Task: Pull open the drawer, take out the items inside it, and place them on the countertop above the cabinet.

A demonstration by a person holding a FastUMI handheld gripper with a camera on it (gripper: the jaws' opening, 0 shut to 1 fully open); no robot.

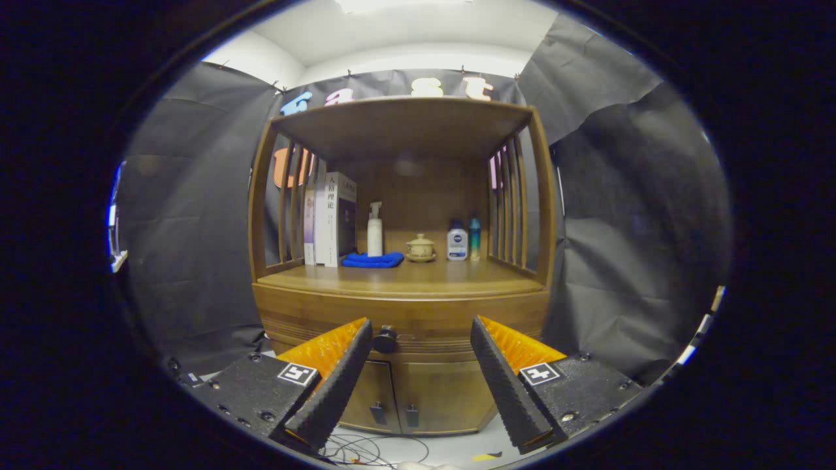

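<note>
Gripper [421,333]: spread wide, holding nothing. Drawer [405,323]: closed, knob [385,339] just beside left fingertip. Countertop [405,277]: beyond.

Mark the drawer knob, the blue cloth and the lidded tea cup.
drawer knob [385,339], gripper view, on its dark round face, just ahead of the open gripper [421,339].
blue cloth [373,260], gripper view, on its folded top.
lidded tea cup [420,248], gripper view, on its body under the lid.
</note>
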